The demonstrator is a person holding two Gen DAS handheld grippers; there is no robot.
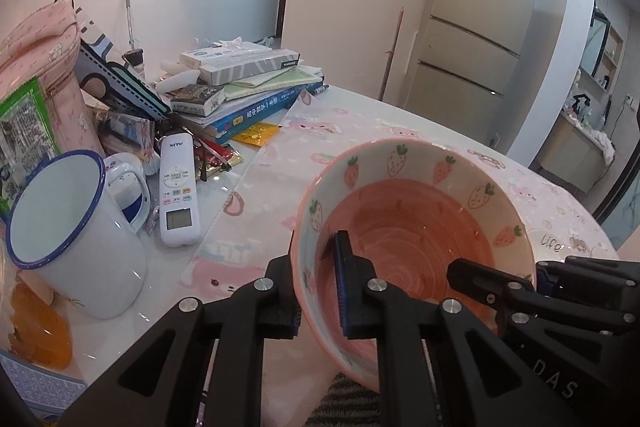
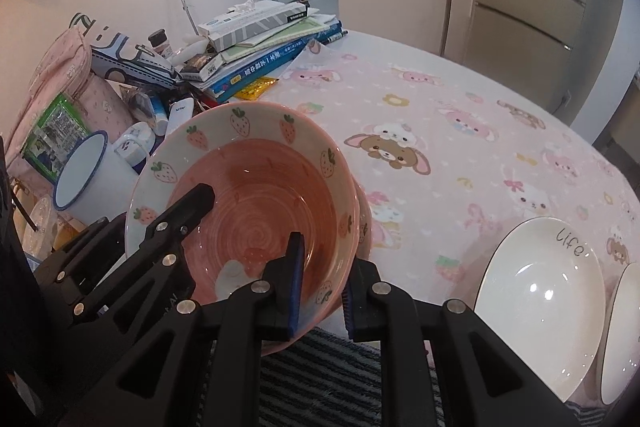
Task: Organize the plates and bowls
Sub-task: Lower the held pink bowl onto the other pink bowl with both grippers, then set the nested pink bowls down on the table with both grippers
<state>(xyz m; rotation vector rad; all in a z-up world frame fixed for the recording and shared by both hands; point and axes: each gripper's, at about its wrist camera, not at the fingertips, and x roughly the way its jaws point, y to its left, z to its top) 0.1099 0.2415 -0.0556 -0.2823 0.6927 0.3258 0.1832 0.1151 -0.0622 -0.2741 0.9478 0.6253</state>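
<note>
A pink strawberry-print bowl (image 1: 416,211) is held off the table between both grippers. My left gripper (image 1: 318,291) is shut on its left rim, one finger inside and one outside. My right gripper (image 2: 322,287) is shut on the opposite rim (image 2: 340,227) the same way; it shows at the right of the left wrist view (image 1: 520,283). A second pink bowl rim (image 2: 366,223) peeks from right behind the held bowl. A white plate marked "life" (image 2: 540,291) lies on the table at the right, with another white plate (image 2: 624,331) beside it at the edge.
A white enamel mug with blue rim (image 1: 76,235), a white remote (image 1: 178,191), a stack of books and boxes (image 1: 248,83) and a pink bag (image 1: 44,67) crowd the table's left. The pink cartoon tablecloth (image 2: 460,131) covers the rest. A fridge (image 1: 480,15) stands behind.
</note>
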